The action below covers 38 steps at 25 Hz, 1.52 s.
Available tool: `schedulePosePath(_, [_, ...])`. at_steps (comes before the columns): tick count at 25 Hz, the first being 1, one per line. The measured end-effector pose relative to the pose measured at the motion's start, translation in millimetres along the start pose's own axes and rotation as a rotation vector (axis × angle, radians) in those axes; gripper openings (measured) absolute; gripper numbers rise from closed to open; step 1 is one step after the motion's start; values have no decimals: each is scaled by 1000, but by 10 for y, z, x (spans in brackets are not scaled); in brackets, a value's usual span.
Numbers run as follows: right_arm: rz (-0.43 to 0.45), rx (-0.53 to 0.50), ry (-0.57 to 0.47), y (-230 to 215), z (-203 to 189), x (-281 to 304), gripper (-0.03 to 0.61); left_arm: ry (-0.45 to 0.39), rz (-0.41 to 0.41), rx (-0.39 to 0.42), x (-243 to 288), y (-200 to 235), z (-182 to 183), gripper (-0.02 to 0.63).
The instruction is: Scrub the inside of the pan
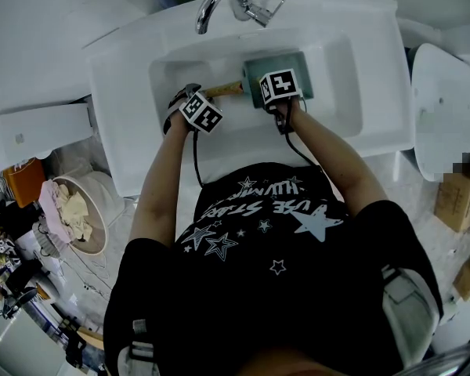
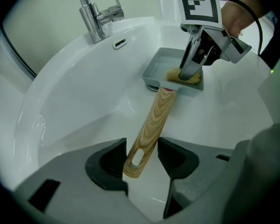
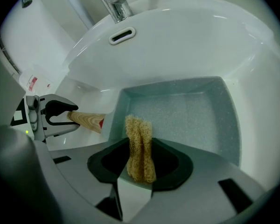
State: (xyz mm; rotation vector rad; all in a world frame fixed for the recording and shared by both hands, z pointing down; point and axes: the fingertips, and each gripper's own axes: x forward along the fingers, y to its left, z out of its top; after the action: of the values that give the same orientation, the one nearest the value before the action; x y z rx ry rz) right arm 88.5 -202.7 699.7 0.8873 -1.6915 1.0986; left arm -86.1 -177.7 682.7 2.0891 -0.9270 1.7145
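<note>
In a white sink, a grey square pan is held, its wooden handle clamped by the left gripper. A yellow fibrous pad, pinched by the right gripper, is inside.

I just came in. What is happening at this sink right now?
A person stands at a white sink with a gripper in each hand. The left gripper is closed on the wooden handle of a square grey pan that lies in the basin. The right gripper pinches a yellow scrubbing pad and has it down inside the pan, at the side near the handle. It looks like the pan's inside is being scrubbed.
</note>
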Motion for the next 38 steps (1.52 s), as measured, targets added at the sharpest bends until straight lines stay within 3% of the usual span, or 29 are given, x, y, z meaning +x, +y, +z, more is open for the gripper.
schedulePosePath(26, [-210,-49,-2,-827,-37,-266,158,-2,9,3,4,4,-14,216])
schedulePosePath(38, [-260,-81,-26,-871,-4,-278,160,-4,14,8,-7,-4,-14,216])
